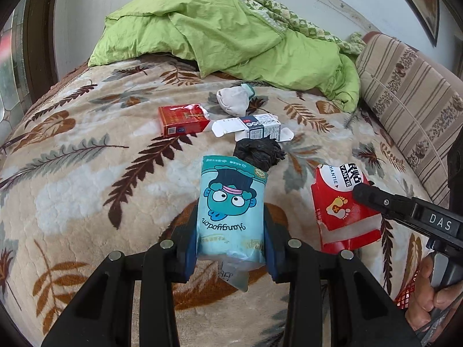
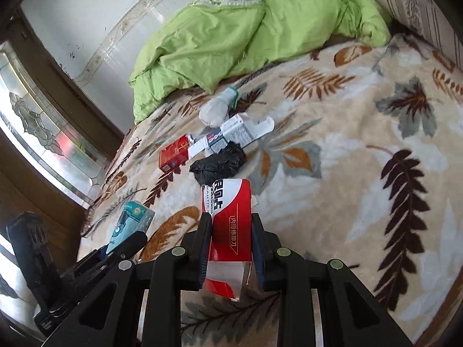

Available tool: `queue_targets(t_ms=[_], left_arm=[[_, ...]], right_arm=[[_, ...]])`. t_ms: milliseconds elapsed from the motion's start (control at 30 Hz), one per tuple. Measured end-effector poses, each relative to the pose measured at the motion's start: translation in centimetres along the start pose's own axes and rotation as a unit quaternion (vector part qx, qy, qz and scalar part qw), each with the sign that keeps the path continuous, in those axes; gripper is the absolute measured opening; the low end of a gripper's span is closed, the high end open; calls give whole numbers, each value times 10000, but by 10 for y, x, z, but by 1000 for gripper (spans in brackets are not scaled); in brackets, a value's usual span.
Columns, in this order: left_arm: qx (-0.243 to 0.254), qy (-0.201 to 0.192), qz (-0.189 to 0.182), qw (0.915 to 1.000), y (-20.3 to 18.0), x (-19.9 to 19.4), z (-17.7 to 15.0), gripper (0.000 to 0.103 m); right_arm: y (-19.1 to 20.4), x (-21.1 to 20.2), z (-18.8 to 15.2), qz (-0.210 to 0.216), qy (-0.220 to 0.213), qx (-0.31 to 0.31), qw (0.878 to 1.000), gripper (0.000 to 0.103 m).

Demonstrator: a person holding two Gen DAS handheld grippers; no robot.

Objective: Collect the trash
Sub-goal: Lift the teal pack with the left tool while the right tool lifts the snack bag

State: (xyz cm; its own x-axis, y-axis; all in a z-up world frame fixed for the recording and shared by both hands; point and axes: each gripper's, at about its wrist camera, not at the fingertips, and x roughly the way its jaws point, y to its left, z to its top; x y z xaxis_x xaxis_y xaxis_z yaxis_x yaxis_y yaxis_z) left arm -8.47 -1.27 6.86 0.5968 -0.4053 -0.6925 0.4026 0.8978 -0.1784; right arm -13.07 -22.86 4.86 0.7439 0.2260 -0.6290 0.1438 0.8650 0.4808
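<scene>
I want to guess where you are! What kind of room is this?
Most likely a bedroom. The trash lies on a bed covered by a leaf-patterned blanket, with a rumpled green quilt heaped at the far end and a striped cushion along one side.

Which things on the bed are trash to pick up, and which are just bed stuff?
Trash:
blue tissue pack, held by left gripper
red wrapper, held by right gripper
black bag
white box
red box
grey wad, probably

Bed stuff:
green quilt
leaf blanket
striped cushion
</scene>
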Motion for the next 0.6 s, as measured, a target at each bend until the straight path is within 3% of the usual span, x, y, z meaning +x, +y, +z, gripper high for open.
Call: queue_targets(t_ms=[600], left_arm=[[475, -269, 332, 9980, -14, 4, 4, 36]], right_arm=[[5, 2, -2, -301, -155, -269, 9991, 27]])
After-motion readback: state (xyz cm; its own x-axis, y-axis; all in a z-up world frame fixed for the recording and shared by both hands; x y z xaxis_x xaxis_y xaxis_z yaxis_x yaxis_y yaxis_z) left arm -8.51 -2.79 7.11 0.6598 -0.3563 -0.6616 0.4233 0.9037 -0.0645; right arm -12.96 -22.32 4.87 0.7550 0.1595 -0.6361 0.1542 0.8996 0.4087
